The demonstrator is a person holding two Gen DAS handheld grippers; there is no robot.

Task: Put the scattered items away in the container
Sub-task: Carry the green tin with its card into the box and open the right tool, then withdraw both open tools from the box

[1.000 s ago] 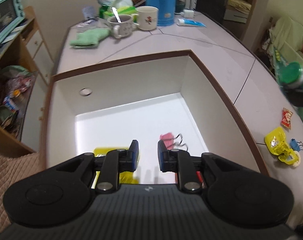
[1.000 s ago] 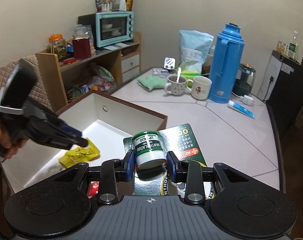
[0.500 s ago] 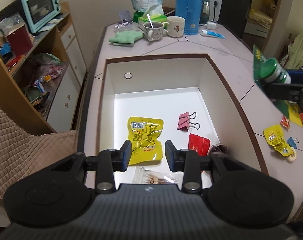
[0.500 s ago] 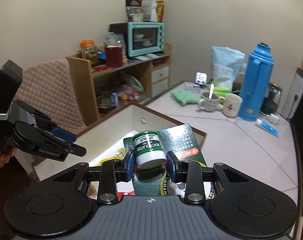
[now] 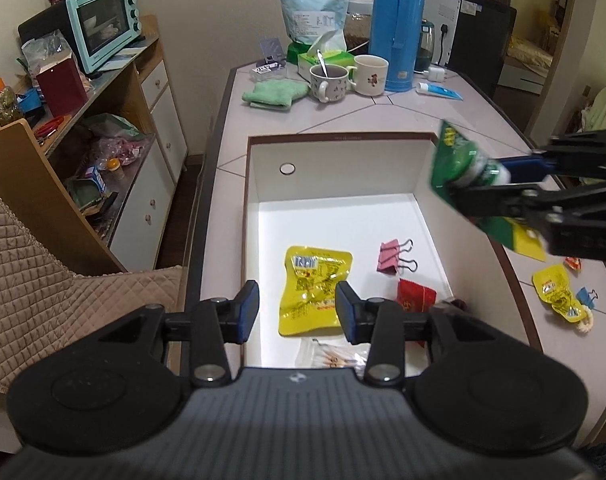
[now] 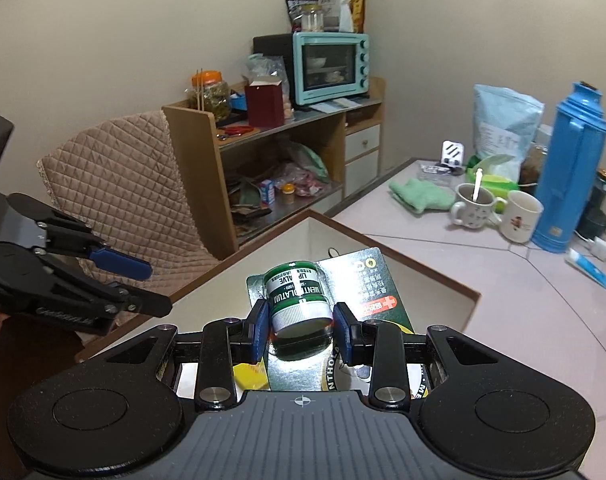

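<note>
Item: Mentholatum lip-salve jar on green blister card (image 6: 297,300). Held in right gripper (image 6: 301,332), pads clamped on the jar's sides, card sticking out past the fingertips. Long axis of card runs fwd along the fingers, tilted down.

Position: in left-wrist view the card (image 5: 453,160) hangs over the far-right corner of the white box w/ brown rim (image 5: 259,184), just inside or on the rim line; can't tell which. Box floor lies below and to the left of the jar. Judged: drop needs a short carry left, inward over the floor, then release.

Left gripper (image 5: 297,312): jaws apart, nothing between them, above the near end of box. Farther from the jar than the right; not in its drop path.

Already in box: yellow snack pouch (image 5: 313,290), pink binder clip (image 5: 393,256), red sachet (image 5: 415,296), cotton-swab pack (image 5: 335,358).

Still out, on tabletop right of box: yellow pouch (image 5: 555,292), blue binder clip (image 5: 585,294), small red sweet (image 5: 574,263).
</note>
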